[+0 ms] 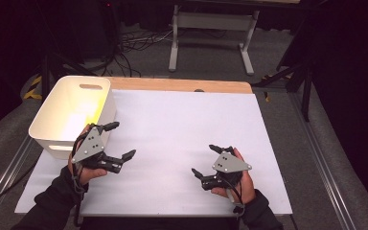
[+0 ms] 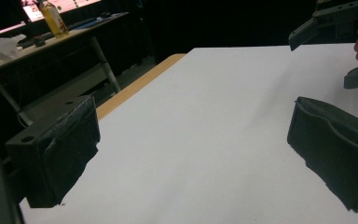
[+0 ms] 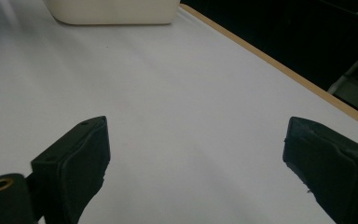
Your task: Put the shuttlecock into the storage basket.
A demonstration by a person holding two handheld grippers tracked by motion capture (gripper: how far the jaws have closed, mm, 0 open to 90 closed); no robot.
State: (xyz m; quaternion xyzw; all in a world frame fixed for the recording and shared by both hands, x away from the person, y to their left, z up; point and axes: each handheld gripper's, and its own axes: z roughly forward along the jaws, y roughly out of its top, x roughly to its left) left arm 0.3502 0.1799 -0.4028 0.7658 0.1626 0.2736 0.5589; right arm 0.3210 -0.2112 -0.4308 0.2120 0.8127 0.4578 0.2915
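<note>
Both the left gripper (image 1: 122, 140) and right gripper (image 1: 205, 159) stood wide open and empty, the white bin (image 1: 72, 113) just behind the left fingers, so no handling appeared begun.

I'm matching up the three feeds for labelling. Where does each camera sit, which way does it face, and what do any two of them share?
High view: above the person's side, looking forward and down on the white table; both hands, left claw and right claw.
Left gripper view: rides the left claw, facing the right claw.
Right gripper view: rides the right claw, facing the white bin.
Shared: the bin also appears in the high view.
</note>
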